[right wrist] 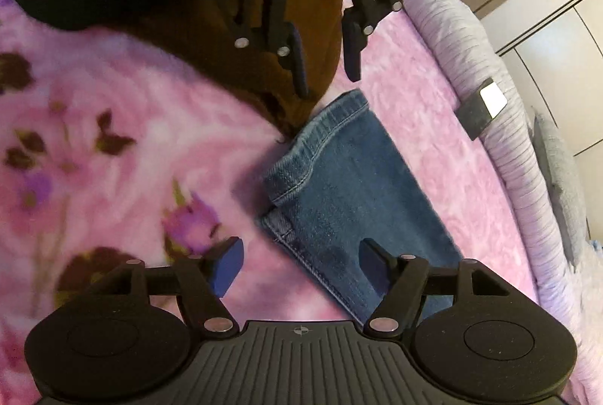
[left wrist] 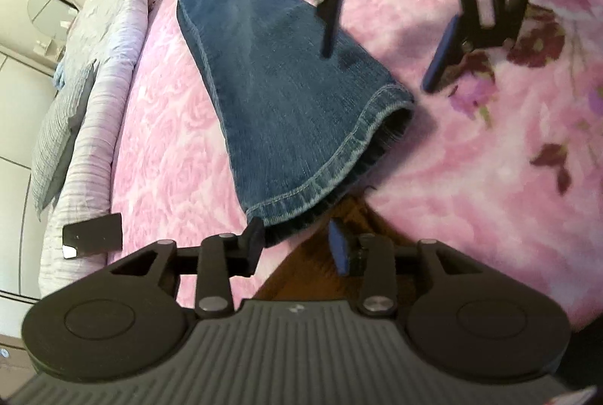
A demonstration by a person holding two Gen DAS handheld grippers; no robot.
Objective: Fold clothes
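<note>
We see no container here; the jeans lie straight on the pink blanket of the bed, folded into one long strip of blue denim. Their stitched hem end shows two layers, one on top of the other, with a dark opening between them. This hem end lies beside a brown cloth at the blanket's edge, and the other end reaches toward the lilac quilt along the far side of the jeans. A small black thing rests on that quilt.

The left hand-held gripper is partly open and holds nothing. Its one finger is just beside the hem corner of the jeans, its blue pad stands over the brown cloth, and we cannot tell if the finger touches the denim.

The right hand-held gripper is open wider and also holds nothing. It hangs over the hem end of the jeans from the opposite side: one finger is above the denim, the other above the blanket beside the jeans. The two grippers face each other across the hem.
</note>
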